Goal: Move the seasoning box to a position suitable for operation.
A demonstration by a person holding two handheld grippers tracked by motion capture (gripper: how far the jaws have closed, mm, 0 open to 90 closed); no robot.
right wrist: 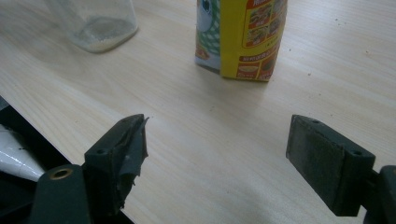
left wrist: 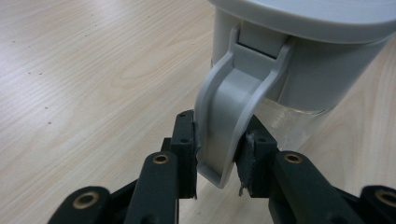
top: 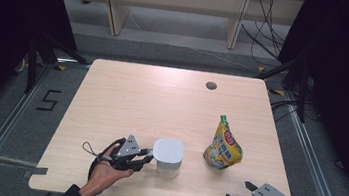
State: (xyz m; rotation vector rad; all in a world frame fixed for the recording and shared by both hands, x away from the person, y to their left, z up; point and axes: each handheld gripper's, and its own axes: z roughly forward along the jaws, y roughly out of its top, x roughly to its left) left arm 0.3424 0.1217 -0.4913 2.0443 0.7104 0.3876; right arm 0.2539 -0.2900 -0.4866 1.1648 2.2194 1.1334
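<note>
Two grippers were at work near the table's (top: 112, 95) front edge: the left gripper (top: 149, 157) had its jaws pinched on the grey plastic latch (left wrist: 229, 121) of the clear, grey-lidded container (top: 168, 155), while the right gripper (top: 239, 192) waited wide open and empty at the front right corner, short of the yellow snack pouch (top: 224, 147). A steady outward pull, I reckoned, would free the clasp without tipping anything.

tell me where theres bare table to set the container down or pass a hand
Free: the whole far half of the table up to the cable hole, and the left side beyond the left gripper. Crowded: the near edge, where the lidded container, yellow pouch and right gripper sit close together.
</note>
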